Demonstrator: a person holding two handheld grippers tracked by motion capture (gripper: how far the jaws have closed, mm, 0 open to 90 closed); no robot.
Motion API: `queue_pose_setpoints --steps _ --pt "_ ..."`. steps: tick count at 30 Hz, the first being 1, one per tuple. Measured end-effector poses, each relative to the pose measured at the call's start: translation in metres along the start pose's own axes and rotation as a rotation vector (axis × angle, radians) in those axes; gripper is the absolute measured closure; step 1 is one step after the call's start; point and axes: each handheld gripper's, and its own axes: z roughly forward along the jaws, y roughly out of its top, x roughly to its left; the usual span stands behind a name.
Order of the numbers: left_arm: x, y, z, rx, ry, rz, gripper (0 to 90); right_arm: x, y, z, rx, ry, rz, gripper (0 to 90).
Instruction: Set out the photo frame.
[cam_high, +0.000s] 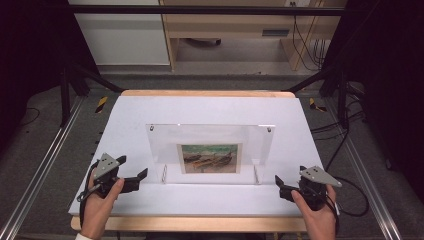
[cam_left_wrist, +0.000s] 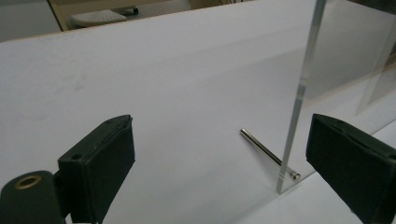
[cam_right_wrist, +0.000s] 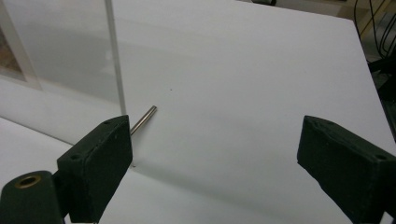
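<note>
A clear acrylic picture frame (cam_high: 210, 145) stands upright in the middle of the white table top (cam_high: 210, 107). It holds a small painting of boats (cam_high: 210, 158) and rests on thin metal pins (cam_left_wrist: 264, 149). My left gripper (cam_high: 134, 167) sits open by the frame's lower left corner. In the left gripper view (cam_left_wrist: 224, 140) the frame's side edge (cam_left_wrist: 299, 93) stands between the jaws, close to the right one and untouched. My right gripper (cam_high: 289, 175) is open by the lower right corner. In the right gripper view (cam_right_wrist: 215, 144) the frame's edge (cam_right_wrist: 114, 60) and a pin (cam_right_wrist: 144, 119) lie just beyond the left jaw.
A wooden rim (cam_high: 200, 223) borders the table at the front. Metal rails (cam_high: 40, 170) run along both sides on the floor. Cables (cam_high: 345, 130) lie to the right, and wooden furniture (cam_high: 225, 30) stands beyond the far edge.
</note>
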Motion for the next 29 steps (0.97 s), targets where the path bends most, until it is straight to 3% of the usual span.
queue_pose_setpoints --steps 10,21,25,29 --pt "0.014 -0.006 0.005 0.039 0.064 0.03 7.4 -0.012 -0.002 0.014 0.024 -0.043 0.033 12.2" --pt "0.034 -0.016 0.016 0.119 0.093 -0.014 6.7 -0.017 -0.001 0.043 0.097 -0.071 0.024 12.6" --pt "0.041 -0.019 0.019 0.131 0.102 -0.04 5.3 -0.021 0.0 0.053 0.121 -0.094 0.015 12.3" --pt "0.043 -0.021 0.021 0.131 0.113 -0.04 5.0 -0.026 -0.001 0.056 0.134 -0.113 0.03 12.3"
